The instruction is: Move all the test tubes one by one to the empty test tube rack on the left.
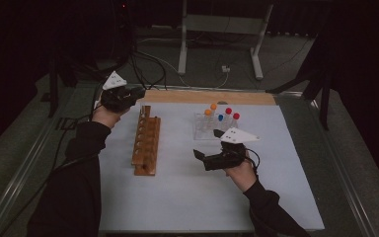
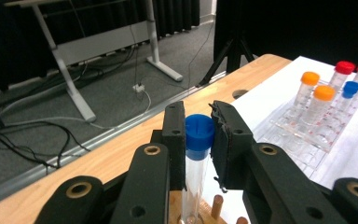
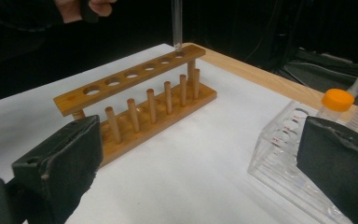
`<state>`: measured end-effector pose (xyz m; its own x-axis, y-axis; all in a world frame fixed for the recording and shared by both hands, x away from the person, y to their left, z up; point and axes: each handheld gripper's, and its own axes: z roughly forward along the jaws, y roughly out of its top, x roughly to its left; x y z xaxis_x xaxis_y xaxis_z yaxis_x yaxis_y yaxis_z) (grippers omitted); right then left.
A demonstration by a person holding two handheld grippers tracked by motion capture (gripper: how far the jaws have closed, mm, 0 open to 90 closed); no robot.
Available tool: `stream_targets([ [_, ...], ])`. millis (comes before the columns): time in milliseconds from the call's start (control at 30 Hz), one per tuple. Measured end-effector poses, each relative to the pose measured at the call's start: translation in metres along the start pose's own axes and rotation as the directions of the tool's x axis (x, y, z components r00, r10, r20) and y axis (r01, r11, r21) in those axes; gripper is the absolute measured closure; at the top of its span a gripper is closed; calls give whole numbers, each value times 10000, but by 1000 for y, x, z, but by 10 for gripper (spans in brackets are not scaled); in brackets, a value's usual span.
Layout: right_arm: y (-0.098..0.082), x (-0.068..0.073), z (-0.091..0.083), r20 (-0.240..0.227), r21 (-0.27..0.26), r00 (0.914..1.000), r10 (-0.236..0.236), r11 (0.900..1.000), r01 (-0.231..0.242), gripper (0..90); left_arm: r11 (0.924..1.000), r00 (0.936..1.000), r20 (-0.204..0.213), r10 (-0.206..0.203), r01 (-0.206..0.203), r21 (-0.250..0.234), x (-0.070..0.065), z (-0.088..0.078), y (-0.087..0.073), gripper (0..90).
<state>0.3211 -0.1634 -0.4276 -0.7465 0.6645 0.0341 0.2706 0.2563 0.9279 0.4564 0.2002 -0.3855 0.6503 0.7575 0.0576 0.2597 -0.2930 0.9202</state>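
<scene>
left gripper (image 2: pixel 199 140) clamped on blue-capped tube (image 2: pixel 198 158), tube upright between pads, its tip just above end hole of wooden rack (image 1: pixel 145 140), at rack's 12 o'clock end. right gripper (image 1: pixel 208 146) jaws spread wide, nothing between them, just been opening; it hangs over white mat (image 1: pixel 187 192) at 4 o'clock of rack. clear rack (image 1: pixel 205 127) with orange, red, blue capped tubes at 12 o'clock of right gripper, well apart from wooden rack.
</scene>
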Motion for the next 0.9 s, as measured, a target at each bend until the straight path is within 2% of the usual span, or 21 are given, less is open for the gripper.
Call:
stream_targets([
  [67, 0, 0, 0, 17, 8, 10000, -14, 10000, 14, 4, 9999, 9999, 25, -117, 117, 28, 1, 3, -5, 775],
  [500, -2, 1, 2, -144, 121, 9999, -34, 9999, 36, 4, 9988, 9998, -17, -187, 187, 456, -4, 21, -32, 775],
  [900, -5, 2, 3, -286, 195, 9996, -82, 9998, 87, 5, 9978, 9993, 17, -384, 383, 546, -5, 27, -52, 775],
])
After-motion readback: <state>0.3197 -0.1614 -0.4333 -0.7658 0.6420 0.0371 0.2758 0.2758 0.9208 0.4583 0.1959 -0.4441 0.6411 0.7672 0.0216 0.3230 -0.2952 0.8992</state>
